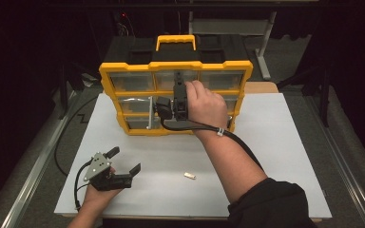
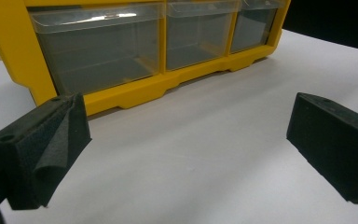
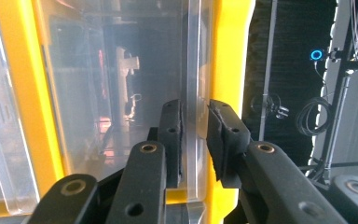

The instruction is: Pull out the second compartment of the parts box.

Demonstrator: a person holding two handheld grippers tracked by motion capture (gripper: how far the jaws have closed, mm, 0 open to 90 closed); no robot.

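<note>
Yellow organiser case with clear bins, upright on the white counter

The organiser case point(image 1: 123, 71) stands on edge, handle up, just ahead of the right claw point(image 3: 195, 135); the clear bin's front wall point(image 3: 193, 70) in its top row sits between that claw's jaws, the yellow frame beside it.

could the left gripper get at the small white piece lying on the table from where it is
Probably yes. The left gripper rests on the white table with its jaws wide open, and the small white piece lies on bare surface off to its side, nothing between them. The right forearm passes just beyond the piece.
</note>
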